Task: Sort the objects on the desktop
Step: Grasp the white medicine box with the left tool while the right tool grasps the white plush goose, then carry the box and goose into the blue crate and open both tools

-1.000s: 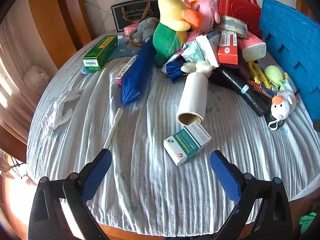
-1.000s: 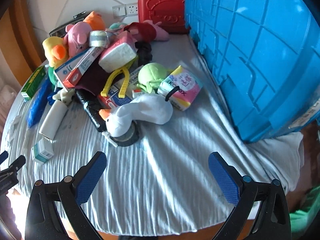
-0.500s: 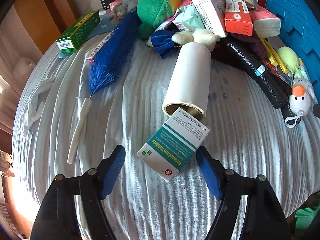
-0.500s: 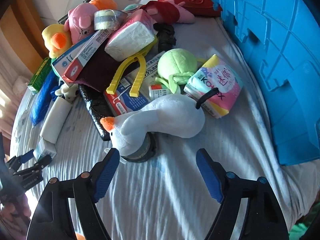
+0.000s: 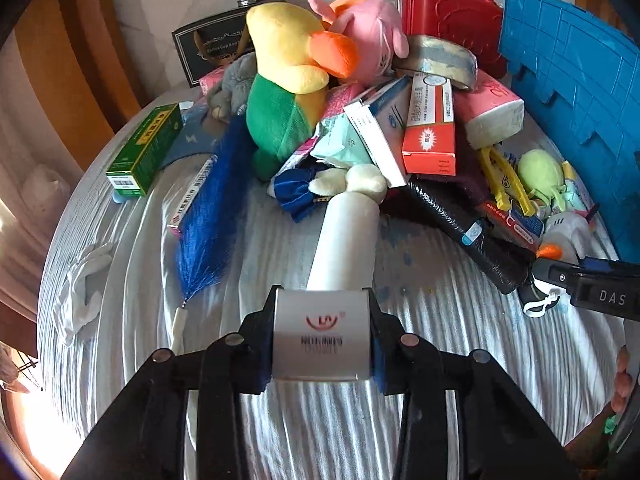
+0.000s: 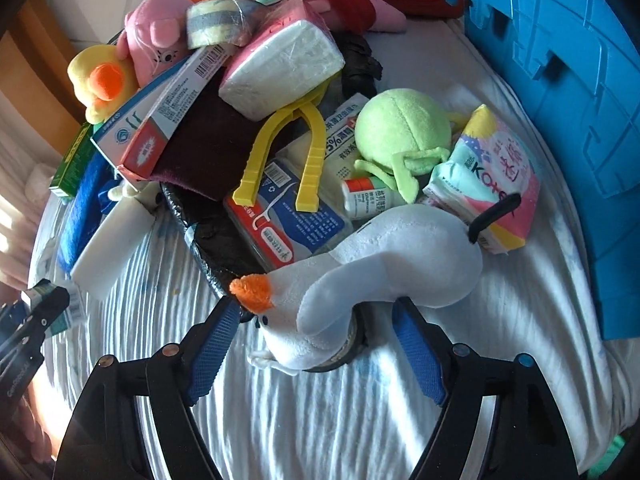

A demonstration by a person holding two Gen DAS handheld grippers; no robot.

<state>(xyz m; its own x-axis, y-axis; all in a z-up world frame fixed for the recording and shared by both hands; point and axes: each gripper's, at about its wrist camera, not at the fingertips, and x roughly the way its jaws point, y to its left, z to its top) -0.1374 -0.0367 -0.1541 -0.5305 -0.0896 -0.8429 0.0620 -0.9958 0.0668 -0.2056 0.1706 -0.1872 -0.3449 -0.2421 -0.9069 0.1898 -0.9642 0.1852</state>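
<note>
The left gripper (image 5: 322,338) is clamped on a small medicine box (image 5: 321,336), its 2 fingers pressed against the box's sides, held just in front of the white paper roll (image 5: 346,246) lying on the striped tablecloth (image 5: 440,292). Behind the roll sits a heap of toys and cartons (a yellow duck plush (image 5: 288,88) tops it). The right gripper (image 6: 316,344) is spread wide around a white goose plush (image 6: 380,264), to the roll's right, fingers apart from the plush. A blue crate (image 6: 560,92) stands farther right of the roll.
</note>
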